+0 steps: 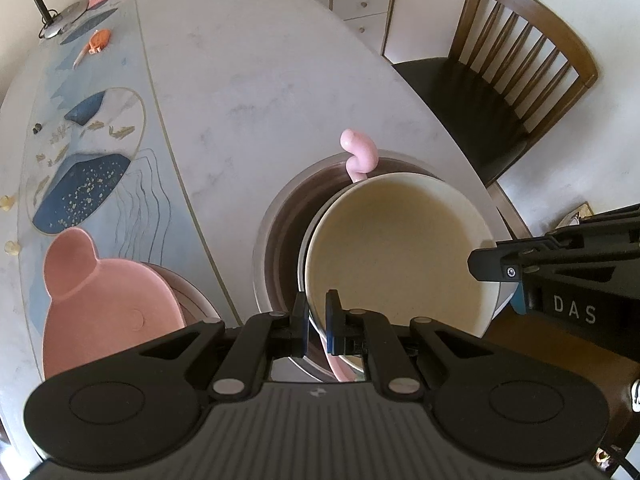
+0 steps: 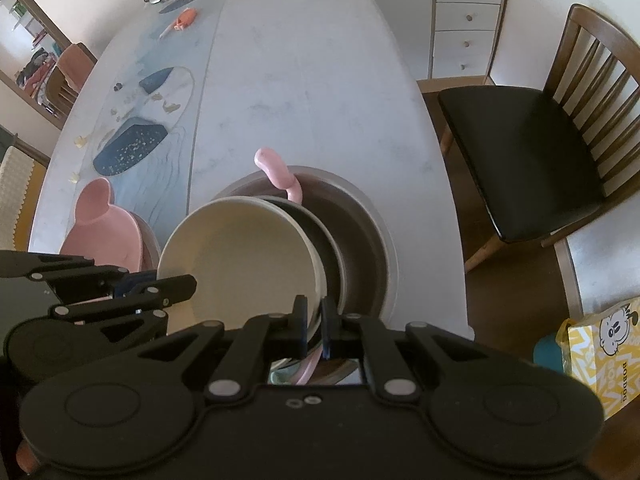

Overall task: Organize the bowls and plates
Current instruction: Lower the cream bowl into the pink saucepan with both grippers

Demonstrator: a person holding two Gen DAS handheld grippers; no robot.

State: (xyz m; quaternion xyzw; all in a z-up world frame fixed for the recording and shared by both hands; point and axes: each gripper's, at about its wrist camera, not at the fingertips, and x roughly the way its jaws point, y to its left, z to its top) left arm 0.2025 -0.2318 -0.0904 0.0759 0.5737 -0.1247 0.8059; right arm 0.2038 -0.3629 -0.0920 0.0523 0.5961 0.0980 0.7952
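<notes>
Nearest in, the left claw (image 1: 317, 320) is pinched tight on the near-left rim of the cream bowl (image 1: 396, 248), one pad inside the wall and one outside, with only the rim between them. Across the bowl, the right claw (image 2: 314, 326) clamps the opposite side of the same rim the same way, blue pads squeezed onto the thin wall. Both claws point steeply down, so the cream bowl hangs between the two of them.

Just under it sits a dark bowl (image 2: 326, 240), its rim peeking out on the right side in the right wrist view, and the cream one looks nested in or right above it; whether they touch I cannot tell. Both sit within the big brown plate with the pale rim (image 1: 280, 224), which rests on the white marble table (image 1: 248, 92) near its right edge. A pink curved handle (image 1: 360, 152) pokes up past the far rim of the bowls.

Off to the left, just beside the brown plate, a pink bear-eared plate (image 1: 100, 300) lies on another plate's brownish rim, on the blue patterned mat (image 1: 80, 176).

Further out, a small orange item (image 1: 98, 40) and a lamp base (image 1: 56, 26) sit at the table's far end. To the right, a wooden chair with a black seat (image 2: 528, 152), and beyond it a white chest of drawers (image 2: 466, 12)
</notes>
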